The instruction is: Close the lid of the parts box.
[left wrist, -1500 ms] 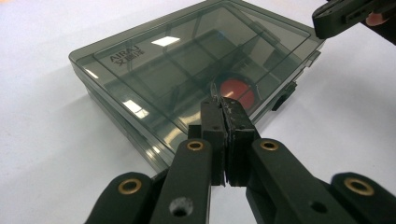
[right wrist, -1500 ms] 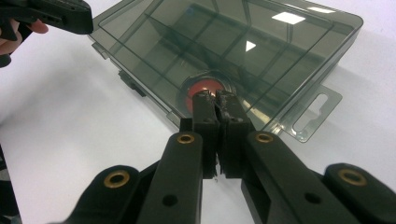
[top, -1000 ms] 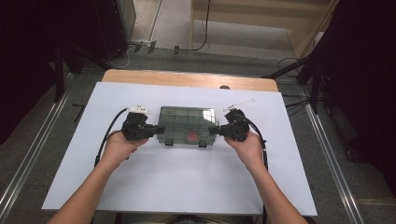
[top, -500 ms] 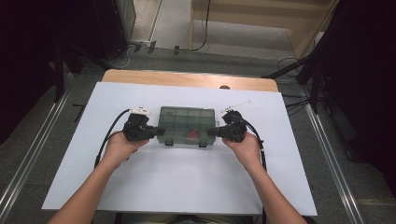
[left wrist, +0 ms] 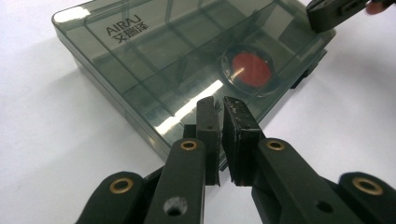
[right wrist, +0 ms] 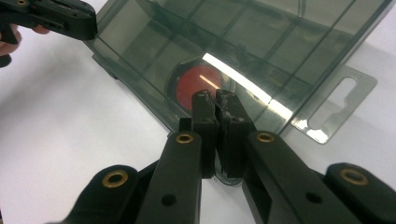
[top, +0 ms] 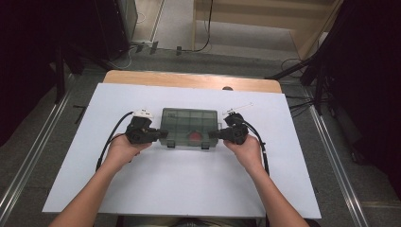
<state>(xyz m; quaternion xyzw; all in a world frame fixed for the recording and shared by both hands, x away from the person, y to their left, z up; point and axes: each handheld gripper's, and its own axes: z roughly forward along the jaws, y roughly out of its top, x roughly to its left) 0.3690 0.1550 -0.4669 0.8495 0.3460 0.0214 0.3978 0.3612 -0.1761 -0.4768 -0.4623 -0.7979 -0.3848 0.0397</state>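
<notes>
A smoky green see-through compartment box point(top: 189, 124) lies closed on the white sheet, with a red round disc point(top: 195, 137) in one near cell. My left gripper point(top: 163, 134) meets the box's left end and my right gripper point(top: 213, 134) its right end. In the left gripper view the jaws of the left gripper point(left wrist: 218, 103) stand almost together over the box point(left wrist: 154, 60) edge, the disc point(left wrist: 251, 70) beyond. In the right gripper view the right gripper point(right wrist: 215, 97) is pinched at the box point(right wrist: 261, 42) edge beside the disc point(right wrist: 198, 86). A hang tab point(right wrist: 341, 102) juts out there.
A white sheet point(top: 189, 189) covers the table, and a wooden strip point(top: 189, 80) shows at its far edge. A thin white wire point(top: 241, 106) lies behind the right gripper. Metal rails point(top: 28, 161) run along both sides, with cables on the floor beyond.
Almost nothing has changed. Both grippers stay at the box's two ends, and the right one has edged slightly inward and toward me.
</notes>
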